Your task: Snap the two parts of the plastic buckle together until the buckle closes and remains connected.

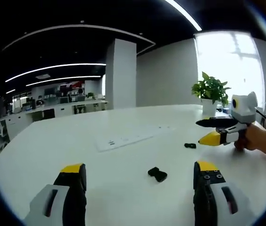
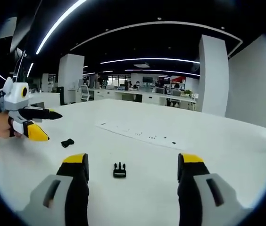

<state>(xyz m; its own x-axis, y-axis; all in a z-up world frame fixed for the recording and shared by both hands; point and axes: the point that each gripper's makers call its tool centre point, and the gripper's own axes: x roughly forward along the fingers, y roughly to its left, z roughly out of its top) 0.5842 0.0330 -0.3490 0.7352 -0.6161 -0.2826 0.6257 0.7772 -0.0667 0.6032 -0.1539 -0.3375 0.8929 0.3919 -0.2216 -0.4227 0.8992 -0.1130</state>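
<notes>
- Left gripper view: one black buckle part (image 1: 157,174) lies on the white table (image 1: 123,188), between the left gripper (image 1: 140,176) jaws and a bit ahead of them, nearer the right jaw.
- Second buckle part (image 1: 190,145) sits farther out on the table, well apart from the first, just beside the right gripper (image 1: 208,132) tips.
- Right gripper view: pronged buckle part (image 2: 119,170) lies between the right gripper (image 2: 133,165) jaws, not touching either; other part (image 2: 67,142) is off to the left, near the left gripper (image 2: 45,126).
- Left gripper: jaws spread wide, holding nothing.
- Right gripper: jaws spread wide, holding nothing; a hand (image 1: 258,139) grips it.
- Flat white sheet (image 1: 128,139) lies mid-table beyond the parts.
- Potted plant (image 1: 211,94) stands at the far table edge by the window.
</notes>
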